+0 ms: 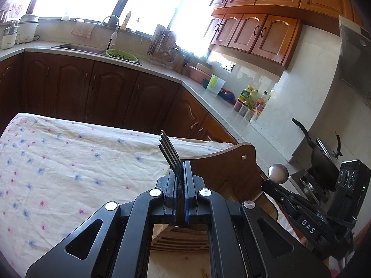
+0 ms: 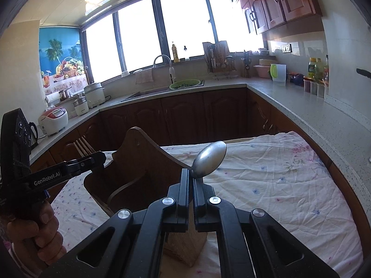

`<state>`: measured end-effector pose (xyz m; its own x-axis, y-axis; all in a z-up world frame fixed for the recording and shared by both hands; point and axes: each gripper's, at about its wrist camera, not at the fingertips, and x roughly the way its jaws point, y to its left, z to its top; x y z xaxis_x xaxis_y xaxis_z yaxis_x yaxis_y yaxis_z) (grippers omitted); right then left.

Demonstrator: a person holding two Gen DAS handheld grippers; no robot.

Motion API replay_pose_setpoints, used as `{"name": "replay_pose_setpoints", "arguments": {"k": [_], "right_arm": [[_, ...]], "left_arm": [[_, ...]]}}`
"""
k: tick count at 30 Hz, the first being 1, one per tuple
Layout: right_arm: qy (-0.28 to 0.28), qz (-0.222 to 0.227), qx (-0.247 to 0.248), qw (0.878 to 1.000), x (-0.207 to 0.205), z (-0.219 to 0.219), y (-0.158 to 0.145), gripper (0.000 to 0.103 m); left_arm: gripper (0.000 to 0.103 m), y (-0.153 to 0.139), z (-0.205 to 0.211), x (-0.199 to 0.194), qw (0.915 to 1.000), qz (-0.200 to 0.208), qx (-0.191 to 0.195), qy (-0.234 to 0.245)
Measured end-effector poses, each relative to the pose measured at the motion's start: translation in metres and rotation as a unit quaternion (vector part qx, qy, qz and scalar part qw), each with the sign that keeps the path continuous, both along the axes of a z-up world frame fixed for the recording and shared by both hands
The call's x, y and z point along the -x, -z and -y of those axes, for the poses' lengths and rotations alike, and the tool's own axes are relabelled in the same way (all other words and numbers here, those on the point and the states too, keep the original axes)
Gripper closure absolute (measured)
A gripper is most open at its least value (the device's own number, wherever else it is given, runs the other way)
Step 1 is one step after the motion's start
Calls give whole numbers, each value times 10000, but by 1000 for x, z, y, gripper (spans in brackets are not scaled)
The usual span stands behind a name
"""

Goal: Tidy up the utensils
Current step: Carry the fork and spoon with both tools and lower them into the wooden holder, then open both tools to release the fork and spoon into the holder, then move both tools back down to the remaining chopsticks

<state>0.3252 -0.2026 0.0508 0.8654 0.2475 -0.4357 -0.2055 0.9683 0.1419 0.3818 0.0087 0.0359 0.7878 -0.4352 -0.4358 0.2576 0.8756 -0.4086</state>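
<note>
Right now both grippers carry cutlery above the wooden holder on a cloth-covered table. Nearest in the left wrist view, the left gripper [image 1: 180,171] is pinched tight on a fork [image 1: 168,153], whose tines stick up toward 11 o'clock from the jaws. In the right wrist view, the right gripper [image 2: 190,178] is clamped on a spoon [image 2: 209,159], its bowl rising toward 1 o'clock past the fingertips.

Just beyond and below sits the holder [image 2: 139,162], a brown wooden caddy with a curved upright panel and slots that open upward. From the left gripper it lies at about 2 o'clock and directly underneath; from the right gripper it lies at 9 to 10 o'clock. The left gripper looks the nearer, being right over it.

Each utensil's long axis runs roughly along its gripper, handle end hidden, so which end would enter a slot first is probably the handle, though I can't confirm.

Farther off: the floral cloth [image 1: 58,162], then kitchen counters.
</note>
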Motion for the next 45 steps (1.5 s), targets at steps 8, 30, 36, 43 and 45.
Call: {"name": "replay_pose_setpoints", "arguments": {"k": [8, 30, 36, 43, 45], "right_arm": [[-42, -83, -201, 9998, -4, 5, -1, 99], [217, 452, -1160, 9920, 75, 49, -37, 3], [259, 529, -1157, 9915, 119, 53, -33, 2], [276, 405, -977, 9940, 166, 56, -15, 2], [294, 346, -909, 9948, 179, 57, -8, 2]], "left_arm": [[97, -4, -1, 1, 9999, -134, 54, -21], [21, -29, -47, 98, 9970, -37, 338, -691], [19, -18, -57, 144, 9954, -163, 482, -817], [19, -2, -56, 189, 9951, -319, 449, -824], [19, 4, -56, 202, 9951, -388, 447, -793]]}}
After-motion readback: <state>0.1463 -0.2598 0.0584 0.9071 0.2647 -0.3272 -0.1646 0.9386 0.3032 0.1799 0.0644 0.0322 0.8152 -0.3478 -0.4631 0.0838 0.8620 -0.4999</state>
